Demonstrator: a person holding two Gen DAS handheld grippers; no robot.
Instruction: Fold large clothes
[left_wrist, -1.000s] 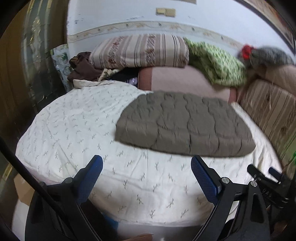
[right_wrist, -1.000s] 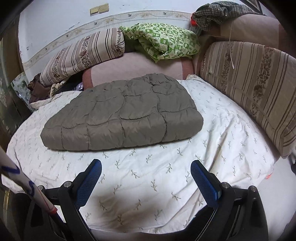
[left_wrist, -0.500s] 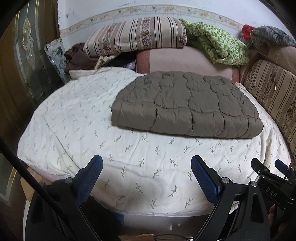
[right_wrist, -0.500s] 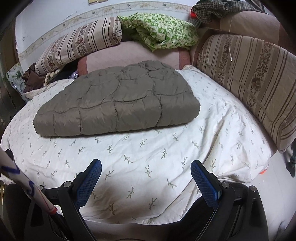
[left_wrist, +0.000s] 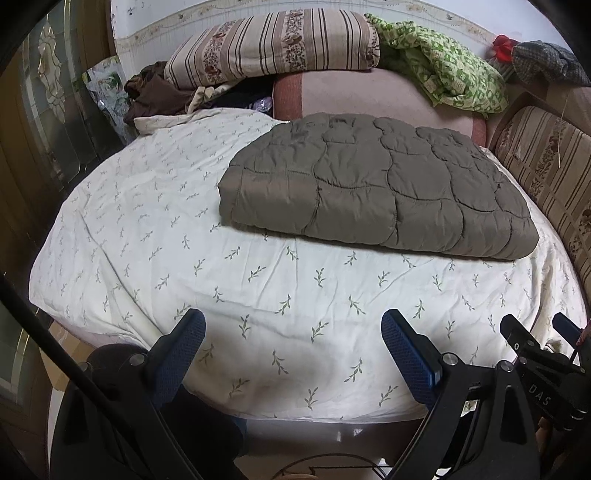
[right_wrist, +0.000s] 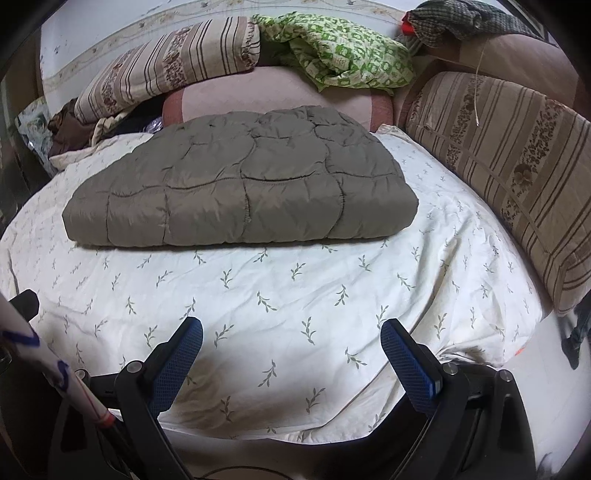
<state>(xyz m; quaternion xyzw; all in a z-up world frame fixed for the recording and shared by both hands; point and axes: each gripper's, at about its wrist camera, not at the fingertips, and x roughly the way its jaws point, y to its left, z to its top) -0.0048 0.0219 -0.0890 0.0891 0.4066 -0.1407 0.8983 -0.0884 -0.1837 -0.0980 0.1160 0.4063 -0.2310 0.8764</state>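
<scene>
Hovering over the near edge of the bed, the left claw and right claw both gape wide, holding nothing. Well ahead of them lies the brown quilted garment, apparently already folded into a thick pad. For any further fold, probably each claw should pinch a near corner through all layers, lifting evenly together.

The puffy olive-brown quilted garment has a faint satin sheen; beneath it, the cream leaf-print cotton sheet looks matt and creased.
</scene>
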